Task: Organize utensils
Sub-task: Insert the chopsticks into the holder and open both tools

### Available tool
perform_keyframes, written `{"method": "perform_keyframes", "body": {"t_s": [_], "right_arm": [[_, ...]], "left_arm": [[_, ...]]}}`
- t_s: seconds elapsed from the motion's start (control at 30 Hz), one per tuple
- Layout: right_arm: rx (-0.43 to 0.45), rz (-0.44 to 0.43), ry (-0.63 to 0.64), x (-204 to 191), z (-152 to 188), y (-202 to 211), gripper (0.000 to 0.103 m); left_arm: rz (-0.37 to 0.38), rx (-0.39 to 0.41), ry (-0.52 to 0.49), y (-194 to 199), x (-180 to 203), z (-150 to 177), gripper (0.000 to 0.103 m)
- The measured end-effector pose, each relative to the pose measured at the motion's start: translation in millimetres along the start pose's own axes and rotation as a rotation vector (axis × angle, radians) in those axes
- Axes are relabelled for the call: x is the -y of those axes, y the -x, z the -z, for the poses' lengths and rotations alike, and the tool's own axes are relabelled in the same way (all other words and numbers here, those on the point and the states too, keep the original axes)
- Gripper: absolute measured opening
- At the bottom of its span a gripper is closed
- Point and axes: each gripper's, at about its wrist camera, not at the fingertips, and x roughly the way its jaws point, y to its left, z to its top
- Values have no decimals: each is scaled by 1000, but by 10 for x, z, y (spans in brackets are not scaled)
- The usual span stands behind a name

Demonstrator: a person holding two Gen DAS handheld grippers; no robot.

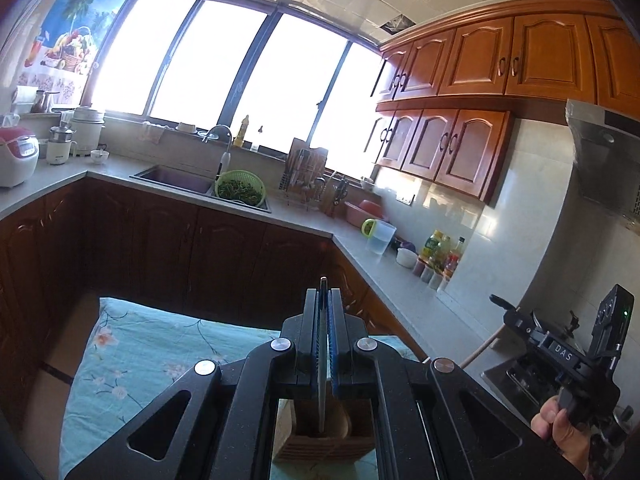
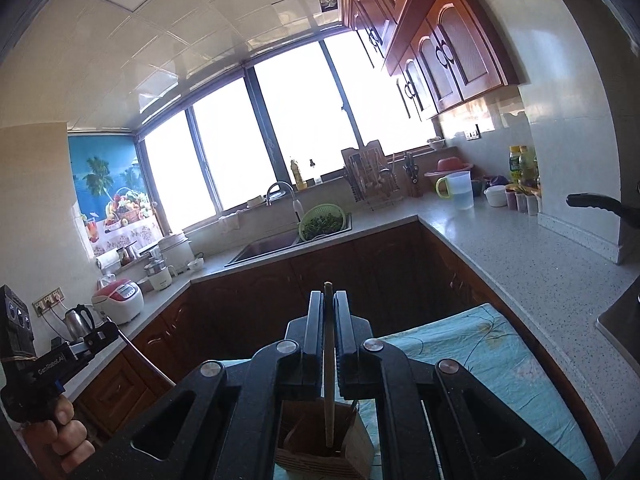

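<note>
I am looking across a sunlit kitchen with a long window, wooden cabinets and a grey stone worktop running round three sides. Nearest to me, a desk (image 2: 500, 344) covered in a pale blue flowered cloth is carrying a wooden utensil holder (image 2: 320, 444), which is sitting below both cameras.

I am holding the left hand-held gripper (image 1: 324, 312) with its jaws pressed together on a thin, flat metal utensil (image 1: 321, 360), seen edge-on; its lower end is reaching down towards or into the holder, and I cannot tell which. The right hand-held gripper (image 2: 329, 312) is pinching a slim wooden stick (image 2: 329, 360), probably a chopstick or spoon handle, whose lower end is likewise hanging at the holder's opening.

Risks, as I judge them: the holder looks light, so a utensil catching on a divider could be tipping or dragging it across the cloth. Both hand-held grippers are working over the same small box, so they could be knocking together. Each pinch is narrow, so either utensil may be pivoting and sliding out.
</note>
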Motion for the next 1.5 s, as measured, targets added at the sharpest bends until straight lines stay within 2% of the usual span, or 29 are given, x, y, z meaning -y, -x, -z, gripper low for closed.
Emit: {"method": "perform_keyframes", "body": {"t_s": [0.33, 0.57, 1.03, 1.1, 1.17, 1.2, 1.23, 1.27, 1.3, 1.33, 1.4, 1.43, 1.5], "right_arm": [[-88, 27, -66, 281, 571, -528, 5], [-151, 35, -83, 327, 783, -706, 5], [-162, 42, -88, 342, 731, -738, 5], [-167, 39, -92, 350, 726, -743, 10], [-181, 33, -96, 347, 726, -758, 11], [-184, 27, -103, 347, 723, -760, 15], [-185, 23, -110, 354, 719, -747, 19], [-178, 15, -119, 362, 711, -721, 36], [-166, 4, -128, 377, 703, -681, 56], [-147, -4, -136, 383, 689, -623, 63], [-101, -13, -143, 388, 649, -485, 74], [-82, -21, -146, 389, 627, -420, 83], [-49, -37, -155, 391, 597, -286, 91]], "left_arm": [[-68, -90, 80, -879, -226, 506, 1], [-86, -143, 65, -1205, -152, 573, 2], [-99, -161, 25, -1249, -116, 439, 3], [-96, -166, 22, -1259, -117, 441, 3], [-97, -172, 22, -1240, -130, 437, 3], [-100, -177, 23, -1207, -141, 439, 5], [-101, -180, 28, -1189, -141, 427, 12], [-94, -176, 36, -1151, -146, 413, 25], [-90, -162, 44, -1082, -153, 425, 30], [-86, -148, 49, -1016, -156, 412, 40], [-94, -126, 50, -860, -175, 441, 53], [-105, -119, 52, -797, -184, 449, 63], [-115, -96, 59, -639, -208, 472, 72]]}}
